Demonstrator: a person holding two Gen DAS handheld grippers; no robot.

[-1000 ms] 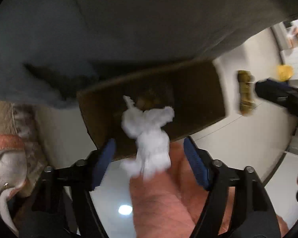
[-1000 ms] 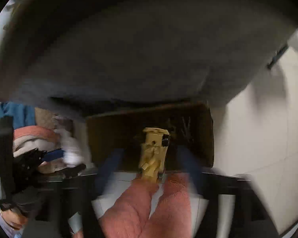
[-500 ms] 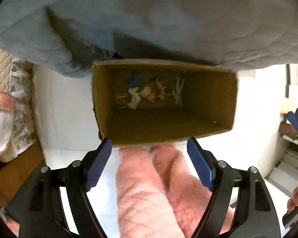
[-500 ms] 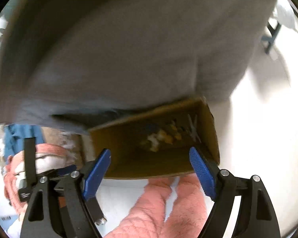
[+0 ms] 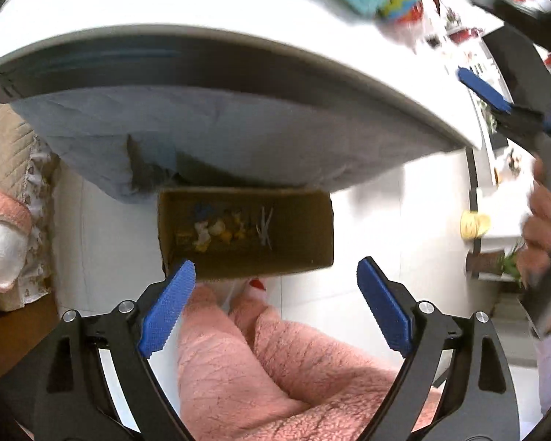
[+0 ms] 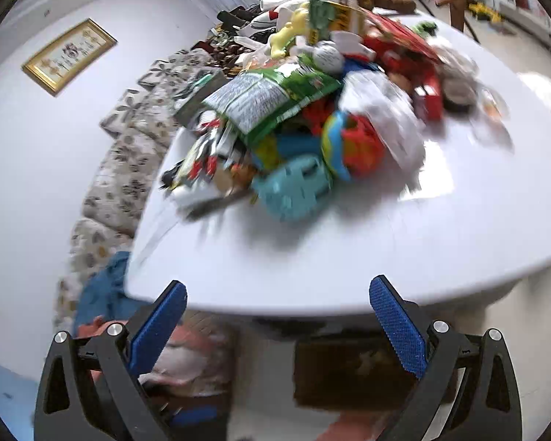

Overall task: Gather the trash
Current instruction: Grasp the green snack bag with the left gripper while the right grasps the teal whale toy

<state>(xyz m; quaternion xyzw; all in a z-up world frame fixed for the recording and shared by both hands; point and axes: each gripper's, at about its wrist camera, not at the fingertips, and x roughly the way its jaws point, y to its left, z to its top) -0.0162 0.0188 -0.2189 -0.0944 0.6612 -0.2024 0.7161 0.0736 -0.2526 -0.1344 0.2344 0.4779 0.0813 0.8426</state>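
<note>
Right wrist view: right tongs (image 6: 277, 325), apart and empty, face the colourful wrapper pile (image 6: 312, 110) lying ahead on the white counter (image 6: 349, 257); left tongs (image 5: 275, 316), apart too, point down at the brown cardboard box (image 5: 312, 253).

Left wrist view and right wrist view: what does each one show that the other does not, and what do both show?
Only the left wrist view looks into the cardboard box, showing small scraps on its bottom, and the pink-trousered legs in front of it. Only the right wrist view shows the pile of wrappers and toys on the white table, plus a framed picture. Both show the table and box, and each its own open, empty hand-held gripper: left, right.
</note>
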